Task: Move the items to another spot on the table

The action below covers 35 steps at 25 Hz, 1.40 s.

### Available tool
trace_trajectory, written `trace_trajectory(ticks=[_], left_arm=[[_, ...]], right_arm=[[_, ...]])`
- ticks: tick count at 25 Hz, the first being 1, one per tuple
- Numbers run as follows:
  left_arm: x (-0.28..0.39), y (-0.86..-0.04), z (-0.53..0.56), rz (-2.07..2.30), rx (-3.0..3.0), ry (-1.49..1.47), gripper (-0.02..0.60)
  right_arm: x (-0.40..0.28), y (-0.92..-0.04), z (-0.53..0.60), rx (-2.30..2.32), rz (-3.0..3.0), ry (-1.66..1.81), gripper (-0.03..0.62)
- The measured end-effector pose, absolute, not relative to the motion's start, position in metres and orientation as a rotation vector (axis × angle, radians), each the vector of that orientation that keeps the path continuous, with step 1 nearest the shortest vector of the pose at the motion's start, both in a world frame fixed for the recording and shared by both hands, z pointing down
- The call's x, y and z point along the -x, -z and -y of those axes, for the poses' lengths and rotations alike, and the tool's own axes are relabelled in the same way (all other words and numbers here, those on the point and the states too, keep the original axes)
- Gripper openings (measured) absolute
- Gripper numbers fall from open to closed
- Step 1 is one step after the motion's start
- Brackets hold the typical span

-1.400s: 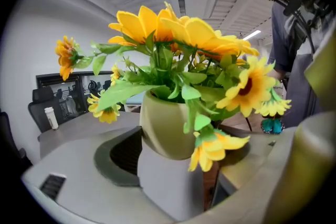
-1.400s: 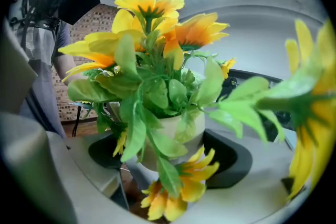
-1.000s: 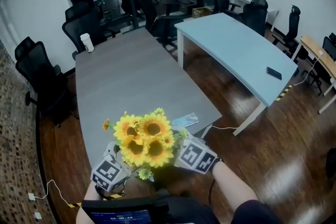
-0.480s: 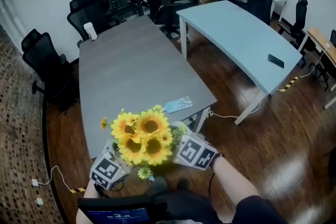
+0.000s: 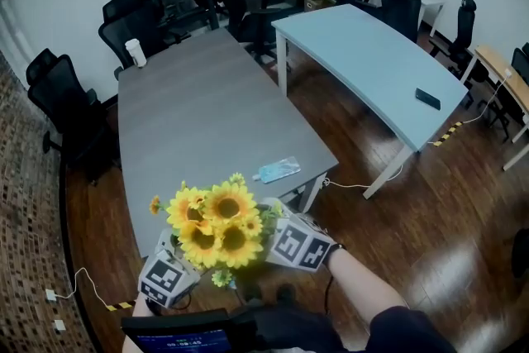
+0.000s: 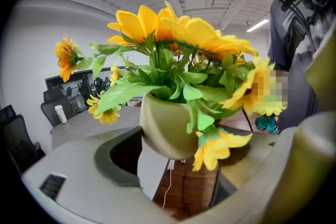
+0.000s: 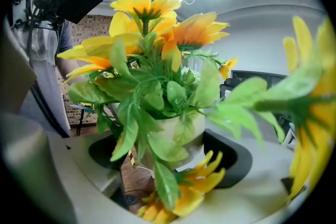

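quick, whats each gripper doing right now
left hand-held gripper: closed on the sunflower pot
right hand-held gripper: closed on the same sunflower pot

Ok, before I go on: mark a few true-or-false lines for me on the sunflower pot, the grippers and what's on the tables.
1. The sunflower pot sits between the jaws of both the left gripper and the right gripper. True.
2. The pot stands on the grey table. False: it is held in the air off the table's near end.
3. A white cup stands at the grey table's far end. True.
4. The blue packet lies on the light blue table. False: it lies on the grey table.
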<state>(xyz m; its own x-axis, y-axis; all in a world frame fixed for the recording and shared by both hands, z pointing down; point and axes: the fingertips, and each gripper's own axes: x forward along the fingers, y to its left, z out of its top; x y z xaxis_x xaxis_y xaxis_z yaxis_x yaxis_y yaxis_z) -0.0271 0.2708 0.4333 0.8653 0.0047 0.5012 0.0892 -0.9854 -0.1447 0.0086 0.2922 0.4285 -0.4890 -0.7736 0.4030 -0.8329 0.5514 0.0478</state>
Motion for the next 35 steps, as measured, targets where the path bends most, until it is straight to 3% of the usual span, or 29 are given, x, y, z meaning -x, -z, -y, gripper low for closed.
trace_trajectory(ticks=[25, 35], left_arm=[[0.102, -0.437, -0.191, 0.038, 2.930, 0.689, 0.405], [0.151, -0.440, -0.170, -0.331, 2.959, 0.822, 0.405]], right_arm=[[0.067, -0.429, -0.210, -1.251, 2.338, -0.187, 0.436], [0.110, -0.433, -0.180, -0.955, 2.580, -0.152, 0.436]])
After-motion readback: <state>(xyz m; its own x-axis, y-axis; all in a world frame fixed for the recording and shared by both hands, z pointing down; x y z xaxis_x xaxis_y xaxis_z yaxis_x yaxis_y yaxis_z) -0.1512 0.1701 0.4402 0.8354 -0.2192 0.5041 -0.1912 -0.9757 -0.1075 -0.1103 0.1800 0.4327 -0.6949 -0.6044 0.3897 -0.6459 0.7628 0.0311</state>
